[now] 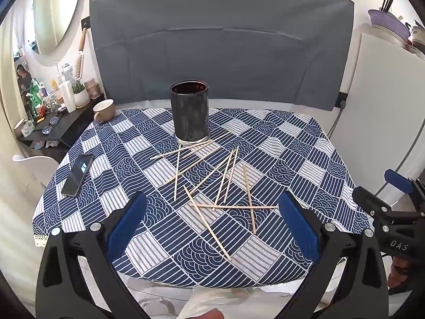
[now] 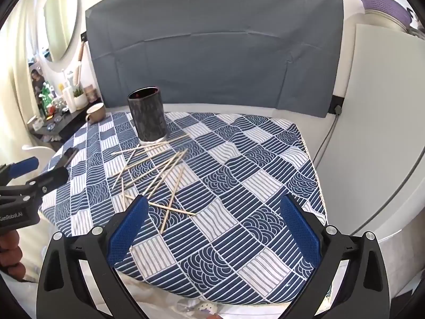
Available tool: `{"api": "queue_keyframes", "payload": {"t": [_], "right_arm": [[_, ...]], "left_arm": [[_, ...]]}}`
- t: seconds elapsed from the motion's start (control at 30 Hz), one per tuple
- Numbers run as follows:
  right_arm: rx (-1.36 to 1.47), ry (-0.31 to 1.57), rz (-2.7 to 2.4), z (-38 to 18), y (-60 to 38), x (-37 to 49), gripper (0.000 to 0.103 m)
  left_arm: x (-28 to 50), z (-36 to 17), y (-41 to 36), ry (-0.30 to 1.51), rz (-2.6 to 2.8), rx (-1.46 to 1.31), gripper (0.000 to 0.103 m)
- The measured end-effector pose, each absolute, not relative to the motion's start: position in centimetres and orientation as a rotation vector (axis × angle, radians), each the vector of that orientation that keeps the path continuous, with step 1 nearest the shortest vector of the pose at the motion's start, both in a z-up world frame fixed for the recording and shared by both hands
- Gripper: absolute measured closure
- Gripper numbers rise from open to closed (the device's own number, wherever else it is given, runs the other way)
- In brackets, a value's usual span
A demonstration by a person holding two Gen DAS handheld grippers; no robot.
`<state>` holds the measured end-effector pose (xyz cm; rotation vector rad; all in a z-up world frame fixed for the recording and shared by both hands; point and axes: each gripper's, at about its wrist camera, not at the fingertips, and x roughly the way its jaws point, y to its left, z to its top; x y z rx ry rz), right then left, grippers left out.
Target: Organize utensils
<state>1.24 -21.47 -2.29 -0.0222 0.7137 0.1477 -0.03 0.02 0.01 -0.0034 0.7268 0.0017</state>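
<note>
Several wooden chopsticks [image 1: 209,183] lie scattered and crossed on the blue patterned tablecloth [image 1: 305,159], in front of a dark cylindrical holder [image 1: 190,114] that stands upright and looks empty. The sticks [image 2: 156,175] and holder [image 2: 147,117] also show in the right wrist view. My left gripper [image 1: 212,212] is open and empty, above the table's near edge, with the nearest sticks between its blue pads. My right gripper [image 2: 212,218] is open and empty, to the right of the pile. Each gripper shows at the edge of the other's view.
A phone [image 1: 78,174] lies at the table's left side. A beige mug [image 1: 103,110] sits at the far left corner. A cluttered dark shelf [image 1: 47,122] stands left of the table. A white cabinet [image 1: 385,106] stands on the right, a grey cloth [image 1: 220,53] behind.
</note>
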Motion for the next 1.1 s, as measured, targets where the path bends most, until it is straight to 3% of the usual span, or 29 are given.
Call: {"api": "queue_keyframes", "payload": {"t": [1.1], "right_arm": [[-0.081, 0.722, 0.161, -2.51, -20.41, 1.05, 0.008]], "left_arm": [[0.06, -0.41, -0.12, 0.749, -0.017, 0.010, 0.006]]}}
